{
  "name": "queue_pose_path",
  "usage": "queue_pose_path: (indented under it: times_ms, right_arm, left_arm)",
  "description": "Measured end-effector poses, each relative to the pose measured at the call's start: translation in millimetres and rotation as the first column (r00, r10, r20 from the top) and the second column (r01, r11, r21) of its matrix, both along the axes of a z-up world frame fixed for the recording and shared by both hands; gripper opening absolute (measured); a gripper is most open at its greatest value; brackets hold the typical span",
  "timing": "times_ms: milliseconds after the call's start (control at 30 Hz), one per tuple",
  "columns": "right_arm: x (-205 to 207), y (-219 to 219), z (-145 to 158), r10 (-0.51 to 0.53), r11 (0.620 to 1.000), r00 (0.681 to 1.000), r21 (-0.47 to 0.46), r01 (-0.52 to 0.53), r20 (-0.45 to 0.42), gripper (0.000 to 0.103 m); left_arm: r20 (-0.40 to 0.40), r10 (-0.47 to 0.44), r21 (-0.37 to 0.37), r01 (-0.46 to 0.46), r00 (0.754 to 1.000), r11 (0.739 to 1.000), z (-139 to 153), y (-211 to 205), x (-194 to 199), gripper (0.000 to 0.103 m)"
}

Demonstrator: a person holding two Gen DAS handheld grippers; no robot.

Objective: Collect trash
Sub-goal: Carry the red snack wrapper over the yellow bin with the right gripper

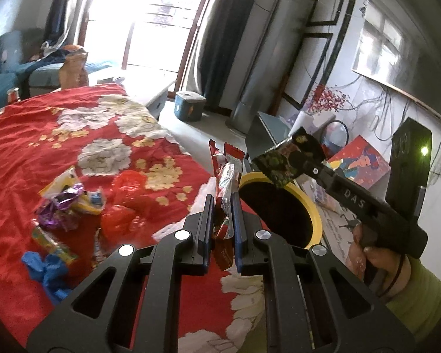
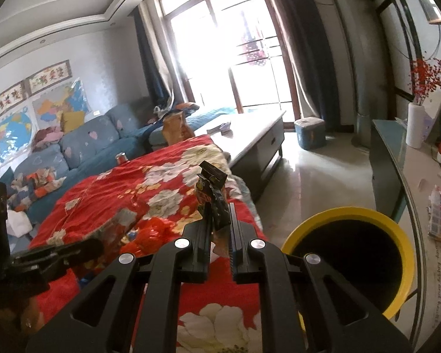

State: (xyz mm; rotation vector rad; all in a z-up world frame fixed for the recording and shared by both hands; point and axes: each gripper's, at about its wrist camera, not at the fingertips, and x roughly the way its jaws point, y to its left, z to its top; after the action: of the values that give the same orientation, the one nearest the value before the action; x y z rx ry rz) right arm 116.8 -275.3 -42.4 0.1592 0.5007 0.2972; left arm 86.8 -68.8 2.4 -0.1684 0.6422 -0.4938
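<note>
Left hand-held gripper [image 1: 224,206] pinches red wrapper [image 1: 225,185] upright.

Each camera rides low on its gripper, looking forward and slightly down along the fingers toward the bright window [image 2: 235,44]. Both close views share the red floral cloth [image 1: 58,135] and yellow-rimmed bin [image 2: 397,235].

Daylight floods in through the balcony window [image 2: 235,53] at twelve o'clock, blown out to pure white in both views, with glare spilling onto the pale floor [image 2: 317,182]. The room nearer the lens is evenly lit. Fisheye bending curves walls and frames toward the black corners. Slight motion blur softens the red floral cloth [image 1: 44,135].
</note>
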Motion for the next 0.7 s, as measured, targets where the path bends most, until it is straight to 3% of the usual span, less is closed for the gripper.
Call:
queue_pose_path:
  times_ms: [700]
  right_arm:
    - [11,-81,-13,-0.177,0.983,0.984,0.047,0.178,-0.022,0.01]
  left_arm:
    - [-0.023,-0.106,0.076,0.107,0.994,0.991,-10,-69,15,0.007]
